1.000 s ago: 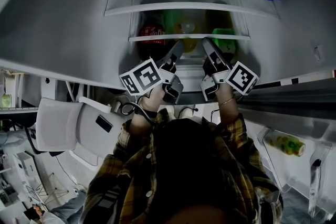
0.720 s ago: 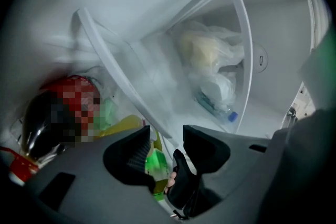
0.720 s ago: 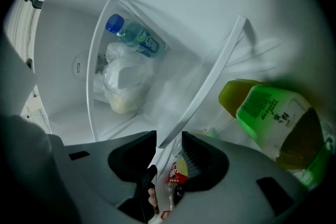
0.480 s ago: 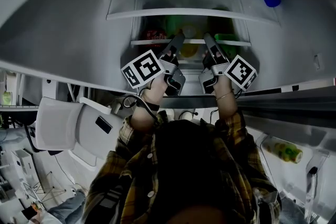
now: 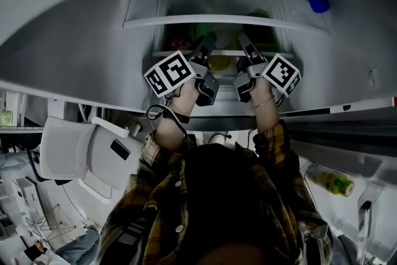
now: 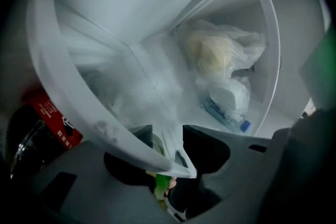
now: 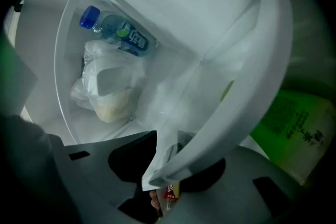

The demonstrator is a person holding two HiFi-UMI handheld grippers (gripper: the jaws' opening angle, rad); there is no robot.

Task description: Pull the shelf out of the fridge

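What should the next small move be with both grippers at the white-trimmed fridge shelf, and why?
Probably draw both grippers straight back together, evenly and level. The left gripper and the right gripper each appear shut on the front trim of the white-trimmed fridge shelf, side by side near its middle, and the shelf is not yet drawn out.

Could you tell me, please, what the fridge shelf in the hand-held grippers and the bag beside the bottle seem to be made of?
See-through fridge shelf with white front trim: pane looks like glass or clear plastic, as shapes show hazily through it; trim seems smooth matte plastic. Crinkled translucent bag: thin glossy plastic film, with pale contents showing through.
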